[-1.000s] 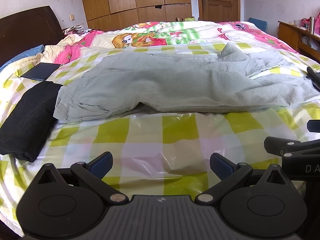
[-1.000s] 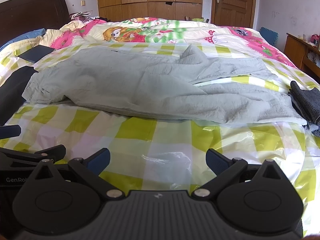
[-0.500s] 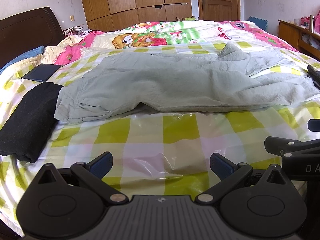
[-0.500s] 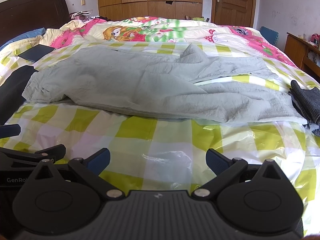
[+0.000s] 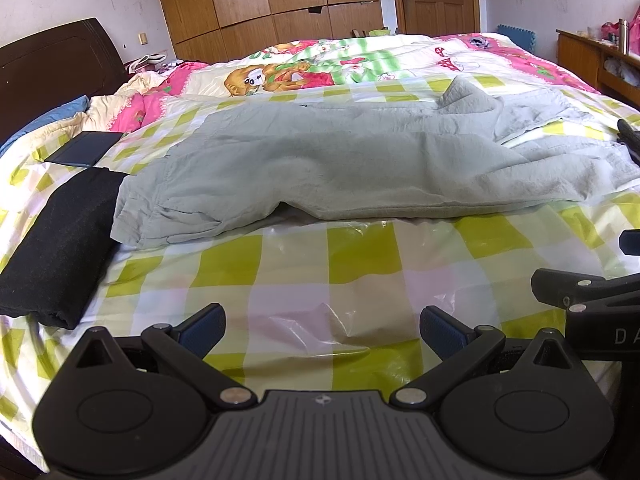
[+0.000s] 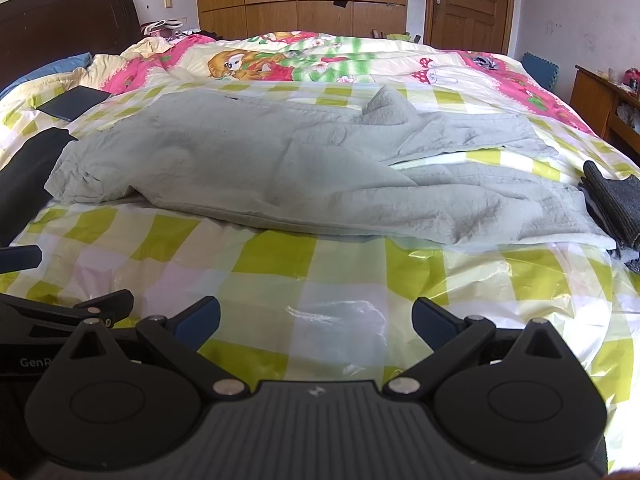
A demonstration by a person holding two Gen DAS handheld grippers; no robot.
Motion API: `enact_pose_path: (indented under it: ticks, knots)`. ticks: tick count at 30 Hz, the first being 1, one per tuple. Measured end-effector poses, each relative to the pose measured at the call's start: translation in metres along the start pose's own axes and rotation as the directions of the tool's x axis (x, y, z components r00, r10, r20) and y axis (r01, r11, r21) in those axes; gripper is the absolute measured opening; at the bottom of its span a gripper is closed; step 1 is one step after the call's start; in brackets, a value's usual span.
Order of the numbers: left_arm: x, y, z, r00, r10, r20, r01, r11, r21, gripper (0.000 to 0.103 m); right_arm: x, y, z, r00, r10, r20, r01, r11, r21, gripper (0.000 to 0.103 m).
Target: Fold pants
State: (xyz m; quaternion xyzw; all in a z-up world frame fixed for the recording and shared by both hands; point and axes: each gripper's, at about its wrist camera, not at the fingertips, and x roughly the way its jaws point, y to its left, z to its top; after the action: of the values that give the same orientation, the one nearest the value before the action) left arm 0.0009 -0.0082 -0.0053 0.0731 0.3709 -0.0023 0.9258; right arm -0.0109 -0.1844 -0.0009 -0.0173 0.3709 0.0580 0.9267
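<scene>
Grey pants [image 5: 340,168] lie rumpled across the bed [image 5: 360,264], at 12 o'clock. Left gripper [image 5: 322,326] and right gripper [image 6: 316,316] hover short, fingers wide and empty, likely readied to grab.

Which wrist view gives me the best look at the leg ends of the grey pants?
The right wrist view: both legs of the grey pants spread toward the right, hems visible beside the dark grey folded clothes. The left wrist view shows the waist end better; the near hem runs to the frame edge.
</scene>
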Motion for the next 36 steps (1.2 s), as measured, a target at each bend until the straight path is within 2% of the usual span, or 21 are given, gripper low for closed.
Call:
enact_pose_path:
  ticks: [26, 36]
  knots:
    - [0.003, 0.005, 0.001, 1.000, 0.001, 0.004, -0.001, 1.000, -0.011, 0.103, 0.005, 0.006, 0.004, 1.000, 0.008, -0.014, -0.008, 1.000, -0.017, 0.102]
    - [0.017, 0.033, 0.010, 0.998, 0.051, 0.027, -0.050, 0.998, -0.033, 0.103, 0.027, 0.039, 0.039, 0.997, 0.073, 0.001, -0.072, 0.989, -0.131, 0.102]
